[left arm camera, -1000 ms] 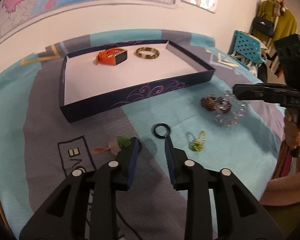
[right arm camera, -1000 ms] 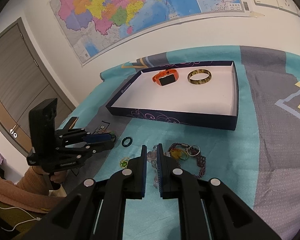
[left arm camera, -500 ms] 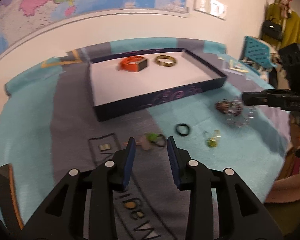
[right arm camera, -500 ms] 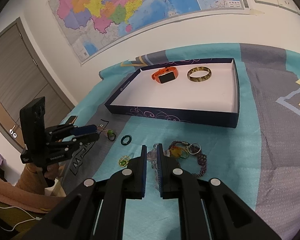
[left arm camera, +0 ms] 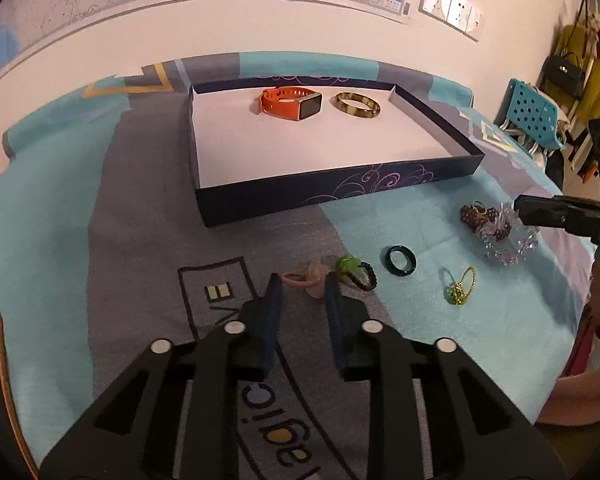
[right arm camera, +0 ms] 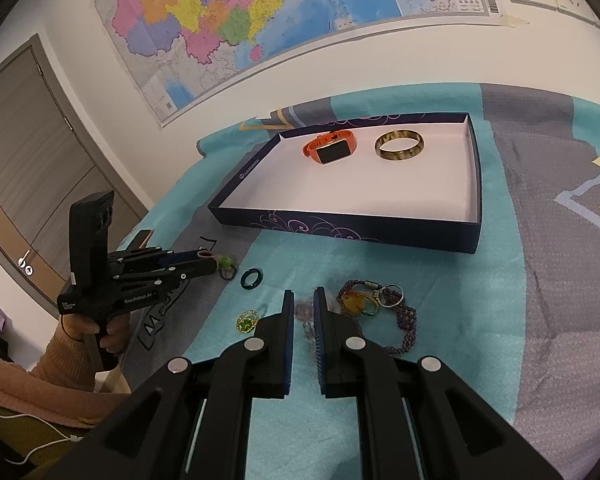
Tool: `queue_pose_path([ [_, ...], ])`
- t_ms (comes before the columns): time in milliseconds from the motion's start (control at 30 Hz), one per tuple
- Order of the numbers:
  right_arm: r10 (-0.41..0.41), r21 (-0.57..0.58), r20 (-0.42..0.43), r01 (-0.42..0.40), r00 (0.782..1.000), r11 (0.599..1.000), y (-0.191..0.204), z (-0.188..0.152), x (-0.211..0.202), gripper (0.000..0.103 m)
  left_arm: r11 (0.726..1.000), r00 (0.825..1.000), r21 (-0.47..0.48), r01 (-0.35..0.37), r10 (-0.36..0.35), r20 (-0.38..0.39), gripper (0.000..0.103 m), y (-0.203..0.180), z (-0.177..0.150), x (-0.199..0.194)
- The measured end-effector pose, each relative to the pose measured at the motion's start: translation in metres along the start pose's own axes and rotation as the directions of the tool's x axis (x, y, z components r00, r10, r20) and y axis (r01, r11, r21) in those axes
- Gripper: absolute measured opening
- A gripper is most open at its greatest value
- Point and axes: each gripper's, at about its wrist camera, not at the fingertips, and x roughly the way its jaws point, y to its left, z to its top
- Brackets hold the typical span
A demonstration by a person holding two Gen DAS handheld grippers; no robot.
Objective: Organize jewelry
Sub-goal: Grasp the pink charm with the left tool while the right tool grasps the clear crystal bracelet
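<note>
A dark blue tray (left arm camera: pixel 332 196) holds an orange watch (left arm camera: pixel 290 103) and a gold bangle (left arm camera: pixel 358 105). On the cloth lie a pink hair tie (left arm camera: pixel 306 280), a green-and-black hair tie (left arm camera: pixel 354 270), a dark green ring (left arm camera: pixel 401 261), a gold-green pendant (left arm camera: pixel 458 286), a clear bead bracelet (left arm camera: pixel 510 246) and purple beads (right arm camera: pixel 404 320). My left gripper (left arm camera: pixel 300 284) is open, its fingers on either side of the pink hair tie. My right gripper (right arm camera: pixel 303 302) is narrowly open over the clear bracelet, which is mostly hidden between its fingers.
The tray also shows in the right wrist view (right arm camera: pixel 380 228) with the watch (right arm camera: pixel 332 150) and bangle (right arm camera: pixel 400 146). A wall with a map stands behind the table. A blue crate (left arm camera: pixel 534 114) and hanging bags are at the far right.
My left gripper has swung left from the dark green ring to the pink hair tie and moved closer to it. The right gripper has stayed over the clear bracelet.
</note>
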Motion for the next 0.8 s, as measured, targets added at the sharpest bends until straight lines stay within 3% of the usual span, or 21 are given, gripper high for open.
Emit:
queue_pose_path([
  [433, 0.008, -0.065, 0.042, -0.005, 0.999, 0.998, 0.016, 0.016, -0.012, 0.001, 1.000, 0.996, 0.008, 0.027, -0.028, 0.080, 0.017, -0.006, 0.009, -0.027],
  [633, -0.095, -0.039, -0.003, 0.095, 0.995, 0.995, 0.000, 0.007, -0.008, 0.017, 0.999, 0.995, 0.016, 0.036, -0.037, 0.096, 0.017, -0.008, 0.009, -0.033],
  [800, -0.152, -0.027, -0.065, 0.150, 0.986, 0.988, -0.006, -0.014, -0.003, 0.019, 0.999, 0.995, 0.008, 0.048, -0.049, 0.082, 0.017, -0.006, 0.006, -0.027],
])
